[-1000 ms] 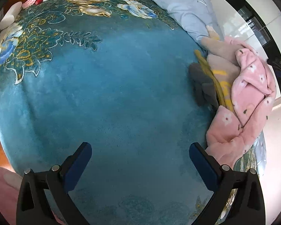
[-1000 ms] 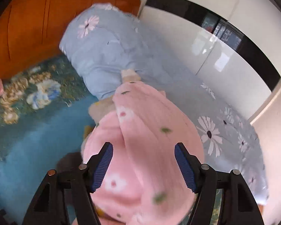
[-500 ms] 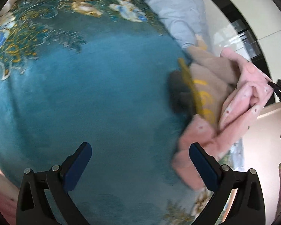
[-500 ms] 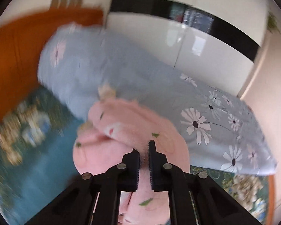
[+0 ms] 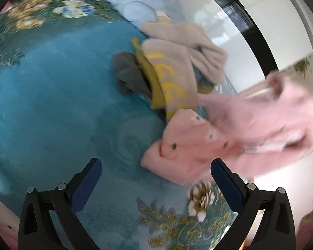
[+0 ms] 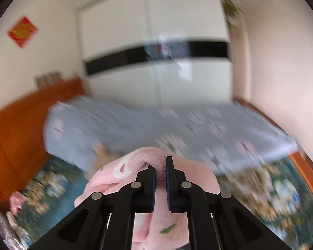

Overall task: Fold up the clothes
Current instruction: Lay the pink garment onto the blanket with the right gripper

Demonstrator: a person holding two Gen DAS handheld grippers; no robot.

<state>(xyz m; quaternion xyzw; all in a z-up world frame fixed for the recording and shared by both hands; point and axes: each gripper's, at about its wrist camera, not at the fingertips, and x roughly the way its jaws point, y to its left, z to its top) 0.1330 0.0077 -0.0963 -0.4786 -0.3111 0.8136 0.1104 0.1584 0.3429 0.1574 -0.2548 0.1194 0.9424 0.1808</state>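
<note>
A pink fleece garment (image 5: 229, 133) with small flower prints stretches from the teal bedspread (image 5: 52, 95) up toward the right, lifted off the bed. My right gripper (image 6: 160, 166) is shut on a fold of this pink garment (image 6: 133, 164), which hangs below its fingers. My left gripper (image 5: 156, 173) stands open above the bedspread, with the pink garment's lower corner just ahead of its right finger and nothing between the pads. A beige garment with yellow numerals (image 5: 173, 68), an olive piece and a grey one (image 5: 129, 75) lie heaped behind.
A light blue flowered duvet (image 6: 135, 125) lies along the far side of the bed. An orange wooden headboard (image 6: 16, 125) stands at the left and a white wardrobe (image 6: 156, 41) behind. A small pink item (image 6: 15, 200) lies near the headboard.
My right gripper shut on the pink garment and swung up and away with it, pulling it off the pile. The left gripper moved toward the clothes heap, still open.
</note>
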